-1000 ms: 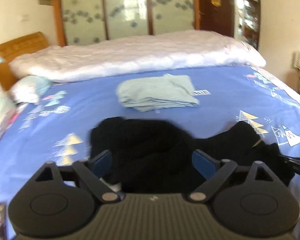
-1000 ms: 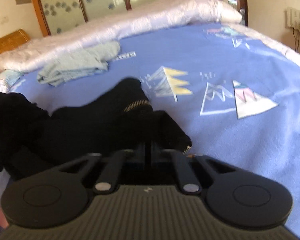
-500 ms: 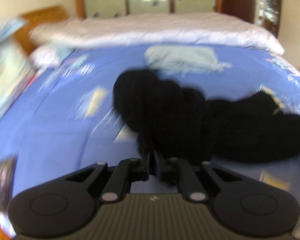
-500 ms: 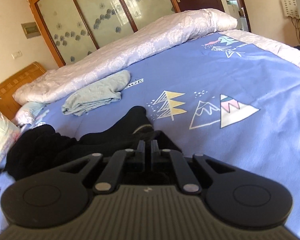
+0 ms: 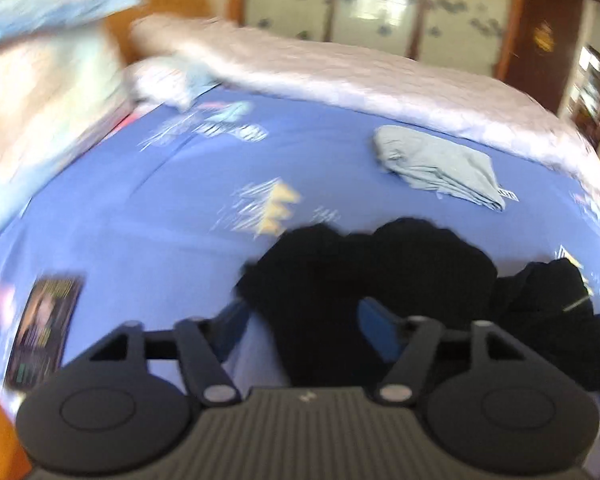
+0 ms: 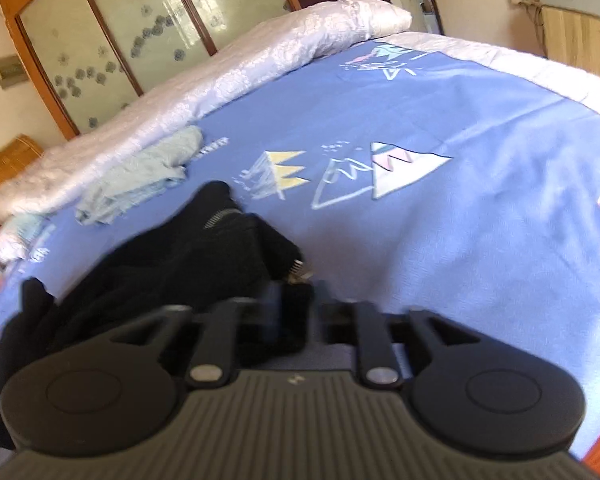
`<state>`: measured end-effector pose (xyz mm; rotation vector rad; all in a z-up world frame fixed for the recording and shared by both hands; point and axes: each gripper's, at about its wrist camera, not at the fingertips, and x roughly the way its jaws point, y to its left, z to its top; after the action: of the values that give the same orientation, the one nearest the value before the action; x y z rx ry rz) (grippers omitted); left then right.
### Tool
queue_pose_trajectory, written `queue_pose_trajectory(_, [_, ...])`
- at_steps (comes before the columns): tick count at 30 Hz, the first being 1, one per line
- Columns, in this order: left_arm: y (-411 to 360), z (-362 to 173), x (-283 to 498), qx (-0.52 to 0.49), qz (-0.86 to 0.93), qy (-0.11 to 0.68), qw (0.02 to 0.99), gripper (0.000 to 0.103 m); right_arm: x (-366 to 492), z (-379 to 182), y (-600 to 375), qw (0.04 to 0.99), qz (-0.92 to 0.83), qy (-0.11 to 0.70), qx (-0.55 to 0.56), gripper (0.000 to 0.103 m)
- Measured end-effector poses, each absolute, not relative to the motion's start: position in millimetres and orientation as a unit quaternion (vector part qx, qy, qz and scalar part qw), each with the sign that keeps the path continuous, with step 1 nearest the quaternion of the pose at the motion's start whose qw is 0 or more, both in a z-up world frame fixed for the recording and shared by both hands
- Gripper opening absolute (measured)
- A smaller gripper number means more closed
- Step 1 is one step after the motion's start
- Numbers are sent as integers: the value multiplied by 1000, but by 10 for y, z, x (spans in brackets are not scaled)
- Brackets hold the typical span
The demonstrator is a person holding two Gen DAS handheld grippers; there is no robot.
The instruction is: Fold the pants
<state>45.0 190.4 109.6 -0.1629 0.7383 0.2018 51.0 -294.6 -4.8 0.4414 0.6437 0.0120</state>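
black pants [image 5: 380,280] bunched in a heap at near edge of bed [image 5: 140,216], not laid flat; no fold visible yet. left hand-held gripper [image 5: 300,320] spread wide, blue pads either side of a dark lump of cloth, not pinching it. right hand-held gripper [image 6: 298,304] fingers slightly parted with black cloth between; frame blurred, cannot tell if it grips. zipper [image 6: 220,216] shows on the right end of the heap. judgement: task barely begun; spreading, aligning legs and all folds remain. farther off, a pale blue garment [image 5: 440,164] lies crumpled, then the rolled white quilt [image 5: 380,80].
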Motion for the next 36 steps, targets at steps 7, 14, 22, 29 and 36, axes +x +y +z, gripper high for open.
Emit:
queue_pose_trajectory(7, [1507,799,1500,-78,72,410,906,81,854,-131,-2716,930,11,327,169,76])
queue_pose_trajectory(14, [794,414,1976,9,9,489,872,4,1295,-323,-2555,929,20,349,123,58])
queue_pose_trajectory(22, [1331,1523,1355,-85,33,344,934,4,1340,352,-2883,956,20,249,153,27])
queue_pose_trajectory(29, [2293,1935,27,-232,22,256,938,4,568,1070,-3747,963,-45,80,253,28])
queue_pose_trajectory(36, [2907,890,-708,-310,113,348,877,4,40,578,-4561,926,-208,176,261,31])
